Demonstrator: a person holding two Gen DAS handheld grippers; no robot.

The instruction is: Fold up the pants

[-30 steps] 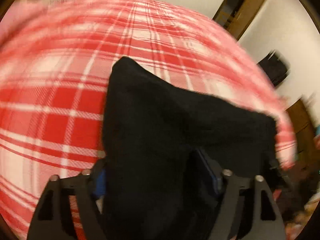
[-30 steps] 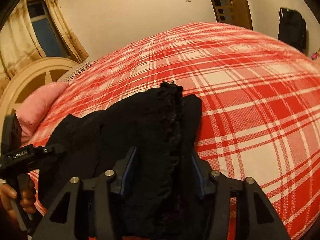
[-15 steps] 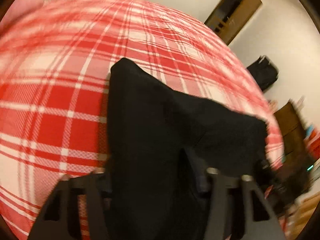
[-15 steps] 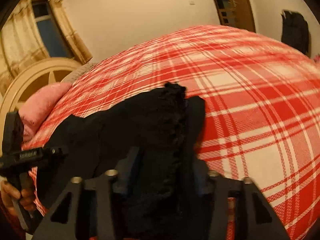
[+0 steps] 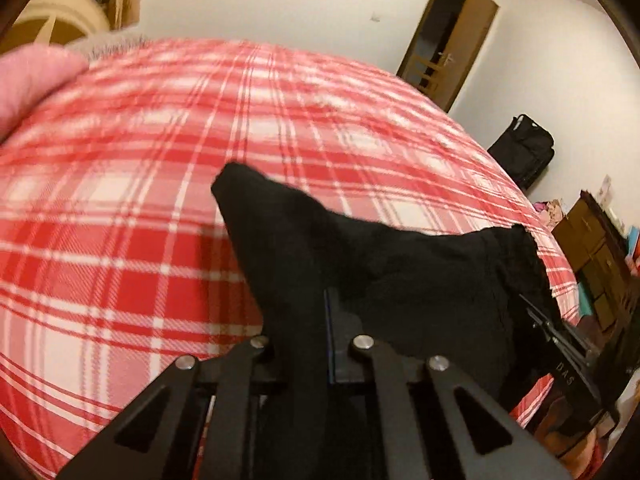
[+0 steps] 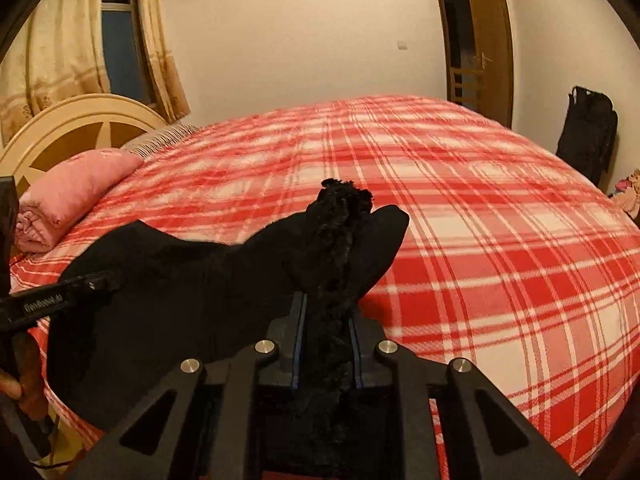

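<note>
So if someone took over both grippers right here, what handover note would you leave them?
Left gripper: shut on one corner of the black pants.
Right gripper: jaws closing, with the frilly edge of the pants bunched between the pads.
Pants: stretched between the two grippers near the front edge of the red plaid bed, corners raised off it.
Done: both corners gripped.
Left: no finished fold is visible; likely carry the held edge across, lay it flat, release, then fold again.

Black pants, bunched and raised at two pinched corners, sag between them over the bed.
</note>
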